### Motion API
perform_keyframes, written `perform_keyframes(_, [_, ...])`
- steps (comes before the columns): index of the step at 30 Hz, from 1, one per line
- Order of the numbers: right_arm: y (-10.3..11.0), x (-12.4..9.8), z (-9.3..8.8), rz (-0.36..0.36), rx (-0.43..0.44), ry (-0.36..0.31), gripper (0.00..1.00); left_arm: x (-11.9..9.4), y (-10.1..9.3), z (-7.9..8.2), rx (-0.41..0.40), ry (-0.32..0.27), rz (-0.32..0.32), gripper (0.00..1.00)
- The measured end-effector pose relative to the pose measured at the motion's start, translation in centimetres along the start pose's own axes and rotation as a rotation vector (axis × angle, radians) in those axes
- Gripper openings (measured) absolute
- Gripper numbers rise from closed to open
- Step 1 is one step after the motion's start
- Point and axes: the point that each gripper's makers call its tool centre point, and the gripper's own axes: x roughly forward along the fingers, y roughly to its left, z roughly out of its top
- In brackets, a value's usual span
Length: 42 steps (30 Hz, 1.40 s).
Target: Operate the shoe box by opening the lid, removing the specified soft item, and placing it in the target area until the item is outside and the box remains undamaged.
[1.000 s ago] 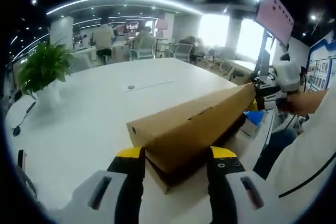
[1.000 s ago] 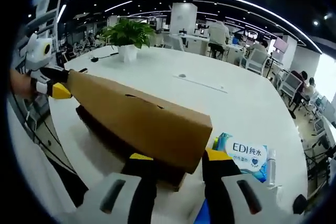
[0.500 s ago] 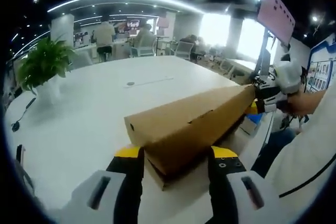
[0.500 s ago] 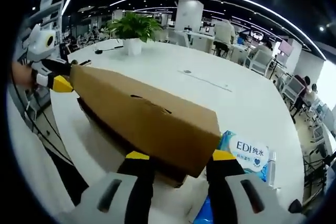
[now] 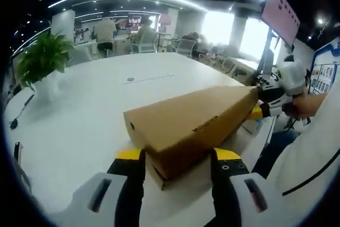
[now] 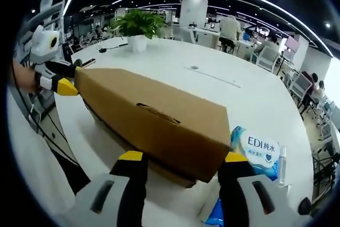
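A brown cardboard shoe box lid point(image 5: 186, 126) hangs tilted over the white table point(image 5: 90, 115), held at both short ends. My left gripper point(image 5: 177, 155) is shut on its near end, yellow-tipped jaws on either side. At the lid's far end sits my right gripper point(image 5: 264, 109). In the right gripper view the same lid point(image 6: 154, 112) runs away from my right gripper point(image 6: 183, 158), which is shut on this end, with the left gripper point(image 6: 61, 84) at the far end. The box's dark base point(image 6: 119, 139) shows under the lid. What lies inside is hidden.
A blue and white wet-wipes pack point(image 6: 258, 150) lies on the table right of the box. A potted plant point(image 6: 138, 25) stands at the table's far side, also the plant point(image 5: 40, 65). Office chairs and seated people are beyond. A person's white sleeve point(image 5: 313, 158) is at the right.
Both views now look down more onto the lid's top face, where earlier its long side showed. Both grippers keep hold of the lid's ends.
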Motion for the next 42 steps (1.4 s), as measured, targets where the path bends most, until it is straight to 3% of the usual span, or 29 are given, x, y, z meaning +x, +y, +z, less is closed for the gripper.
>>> perform_keyframes(4, [0.0, 0.0, -0.5, -0.008, 0.006, 0.011, 0.54, 0.2, -0.2, -0.2, 0.005, 0.015, 0.013, 0.51])
perform_keyframes(10, [0.4, -0.1, -0.7, 0.011, 0.03, 0.023, 0.64, 0.4, -0.6, -0.4, 0.009, 0.02, -0.006, 0.52])
perform_keyframes(15, [0.4, 0.1, -0.9, -0.016, 0.053, 0.013, 0.62, 0.6, -0.4, -0.6, 0.017, 0.035, -0.006, 0.51])
perform_keyframes(21, [0.2, 0.3, -1.2, -0.021, 0.035, 0.035, 0.61, 0.5, -0.8, -0.9, -0.005, 0.043, -0.052, 0.56])
perform_keyframes(42, [0.6, 0.6, -2.5, 0.049, -0.047, 0.092, 0.64, 1.0, -0.9, -1.9, 0.032, 0.052, -0.023, 0.57])
